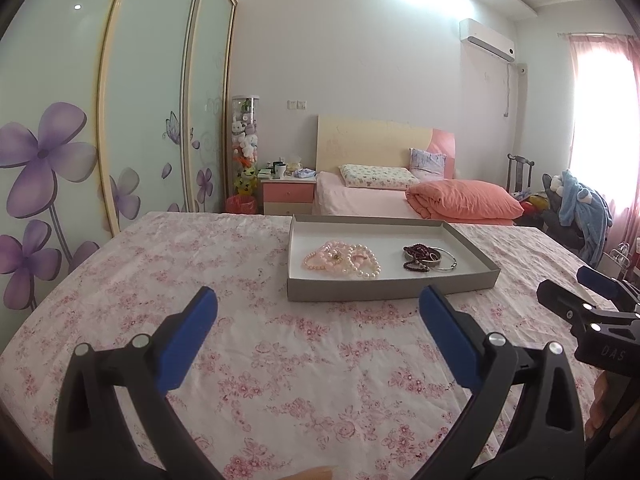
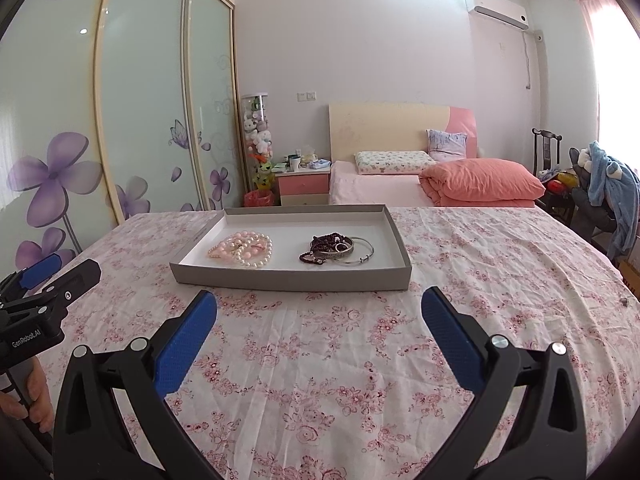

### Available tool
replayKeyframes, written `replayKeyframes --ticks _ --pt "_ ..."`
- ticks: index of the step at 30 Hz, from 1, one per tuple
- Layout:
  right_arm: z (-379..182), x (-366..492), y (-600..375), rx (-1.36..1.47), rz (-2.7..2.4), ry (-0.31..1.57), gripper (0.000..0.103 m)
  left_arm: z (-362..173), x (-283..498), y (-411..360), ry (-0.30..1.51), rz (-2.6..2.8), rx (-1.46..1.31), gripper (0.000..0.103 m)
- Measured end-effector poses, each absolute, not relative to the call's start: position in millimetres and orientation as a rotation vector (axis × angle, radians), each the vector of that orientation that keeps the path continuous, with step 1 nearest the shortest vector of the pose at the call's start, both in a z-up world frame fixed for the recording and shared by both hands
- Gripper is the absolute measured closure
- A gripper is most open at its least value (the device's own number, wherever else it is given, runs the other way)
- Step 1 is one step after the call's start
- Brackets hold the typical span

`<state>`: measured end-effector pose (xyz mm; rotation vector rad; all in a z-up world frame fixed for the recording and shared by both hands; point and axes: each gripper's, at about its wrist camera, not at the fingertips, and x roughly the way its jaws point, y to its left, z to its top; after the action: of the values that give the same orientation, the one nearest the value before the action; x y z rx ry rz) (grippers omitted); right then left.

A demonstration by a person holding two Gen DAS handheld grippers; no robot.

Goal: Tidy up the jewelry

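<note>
Both jaws spread wide, gray tray point(image 2: 288, 278) holding pearl strands point(image 2: 244, 250), dark beads point(image 2: 322, 245), bangles point(image 2: 356, 254).

Bedroom—white walls, flower-printed sliding wardrobe point(image 1: 120, 120) at left, pink bed point(image 2: 420, 184) ahead, curtained window point(image 1: 600, 120) at right—brightly lit.

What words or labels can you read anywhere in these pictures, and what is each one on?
"GenRobot.AI": on the left gripper body, in the right wrist view.
"DAS": on the right gripper body, in the left wrist view.
Dark print along the left wall of the tray: too small to read.
Mark on the air conditioner: too small to read.
Nothing legible on the jewelry or the bedspread.
</note>
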<state>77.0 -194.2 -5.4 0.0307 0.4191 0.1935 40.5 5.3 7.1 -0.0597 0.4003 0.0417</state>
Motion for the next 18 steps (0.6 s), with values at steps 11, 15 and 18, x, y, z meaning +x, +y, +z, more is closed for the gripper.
replayKeyframes --ticks 11,15,18 --pt "-5.7 77.4 -193.1 0.031 0.191 0.424 0.002 6.3 41.8 5.9 0.408 0.043 -0.065 0.004" --pt "-5.7 78.4 -193.1 0.034 0.191 0.428 0.002 6.2 42.0 6.1 0.407 0.043 -0.065 0.004" --pt "-5.9 78.7 -193.1 0.033 0.191 0.429 0.002 6.3 42.0 5.9 0.408 0.043 -0.065 0.004"
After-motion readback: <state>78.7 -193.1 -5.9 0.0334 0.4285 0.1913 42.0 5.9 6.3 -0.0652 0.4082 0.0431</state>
